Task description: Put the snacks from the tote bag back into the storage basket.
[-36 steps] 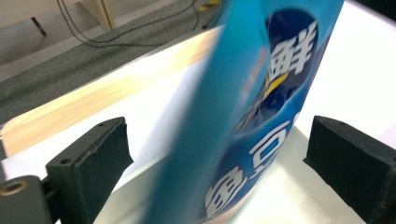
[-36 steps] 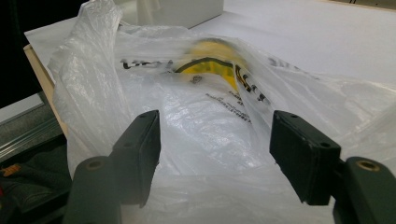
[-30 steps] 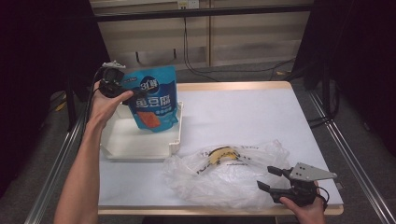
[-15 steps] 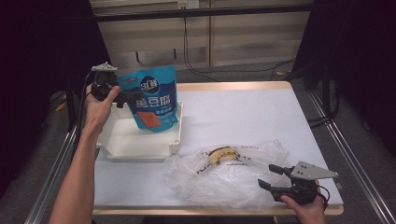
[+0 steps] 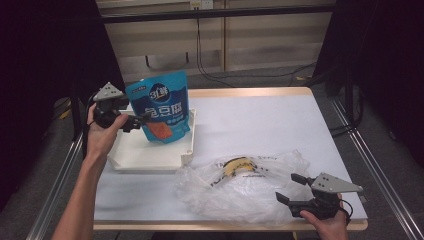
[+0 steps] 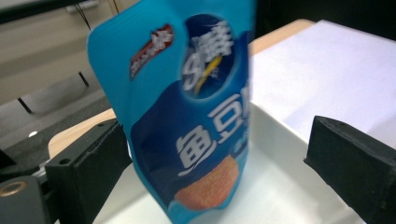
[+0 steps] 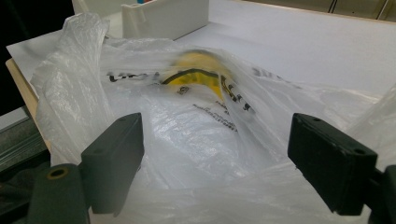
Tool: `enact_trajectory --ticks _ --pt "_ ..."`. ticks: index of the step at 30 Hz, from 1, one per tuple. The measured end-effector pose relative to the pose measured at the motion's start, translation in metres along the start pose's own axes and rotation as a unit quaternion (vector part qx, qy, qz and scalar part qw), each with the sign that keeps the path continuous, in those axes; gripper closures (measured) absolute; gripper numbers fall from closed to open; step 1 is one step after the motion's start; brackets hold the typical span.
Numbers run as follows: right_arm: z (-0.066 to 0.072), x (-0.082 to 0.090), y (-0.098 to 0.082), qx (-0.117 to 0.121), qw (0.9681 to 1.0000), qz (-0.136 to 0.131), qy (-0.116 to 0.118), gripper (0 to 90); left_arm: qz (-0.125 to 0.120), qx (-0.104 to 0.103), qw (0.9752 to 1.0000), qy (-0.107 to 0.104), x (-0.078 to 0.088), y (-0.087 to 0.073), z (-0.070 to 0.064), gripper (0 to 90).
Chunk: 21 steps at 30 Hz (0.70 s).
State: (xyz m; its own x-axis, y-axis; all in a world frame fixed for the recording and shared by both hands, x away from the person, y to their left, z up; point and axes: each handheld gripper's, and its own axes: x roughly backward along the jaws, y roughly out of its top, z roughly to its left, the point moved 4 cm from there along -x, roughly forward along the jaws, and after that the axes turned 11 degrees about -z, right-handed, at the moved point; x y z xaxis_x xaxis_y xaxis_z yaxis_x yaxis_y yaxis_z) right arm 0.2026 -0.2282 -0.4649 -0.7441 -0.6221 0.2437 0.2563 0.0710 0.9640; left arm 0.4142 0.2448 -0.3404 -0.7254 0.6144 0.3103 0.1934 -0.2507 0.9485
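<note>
**Blue pouch upright in the tray, plastic bag at the near edge**

The blue pouch (image 5: 162, 107) stands upright in the white tray (image 5: 145, 152) at the left of the surface (image 5: 260, 125), leaning a little toward the tray's far right corner. The left claw (image 5: 137, 121) sits just at the pouch's left edge; in the left gripper view its jaws stand wide apart with the pouch (image 6: 187, 121) between them, close to the left jaw, the right jaw well clear. No squeeze shows.

The clear plastic bag (image 5: 240, 187) lies crumpled on the near part of the surface, just right of the tray, with a yellow item (image 5: 237, 166) inside it. The right claw (image 5: 290, 187) points into the bag's near right edge. Its jaws have just been opening and now stand wide, loose film (image 7: 205, 140) lying between them, neither pad pressing on it.
</note>
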Motion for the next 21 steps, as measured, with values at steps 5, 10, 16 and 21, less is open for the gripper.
enact_trajectory --ticks 5,10,16,21 --pt "0.002 -0.001 0.000 0.003 1.0000 0.002 0.001 18.9 -0.008 0.019 0.9998 -0.007 0.006 -0.009 0.002 6.0" --pt "0.002 -0.001 0.000 0.002 1.0000 0.002 0.000 19.1 -0.004 0.013 0.9999 0.002 0.012 -0.018 0.003 6.4" --pt "0.002 -0.001 0.000 0.001 1.0000 0.002 0.001 19.2 -0.015 0.014 0.9998 0.002 0.022 -0.026 -0.006 7.6" --pt "0.002 0.000 0.000 0.003 1.0000 0.000 0.000 19.3 -0.029 0.021 0.9993 -0.007 0.034 -0.032 -0.017 8.6"
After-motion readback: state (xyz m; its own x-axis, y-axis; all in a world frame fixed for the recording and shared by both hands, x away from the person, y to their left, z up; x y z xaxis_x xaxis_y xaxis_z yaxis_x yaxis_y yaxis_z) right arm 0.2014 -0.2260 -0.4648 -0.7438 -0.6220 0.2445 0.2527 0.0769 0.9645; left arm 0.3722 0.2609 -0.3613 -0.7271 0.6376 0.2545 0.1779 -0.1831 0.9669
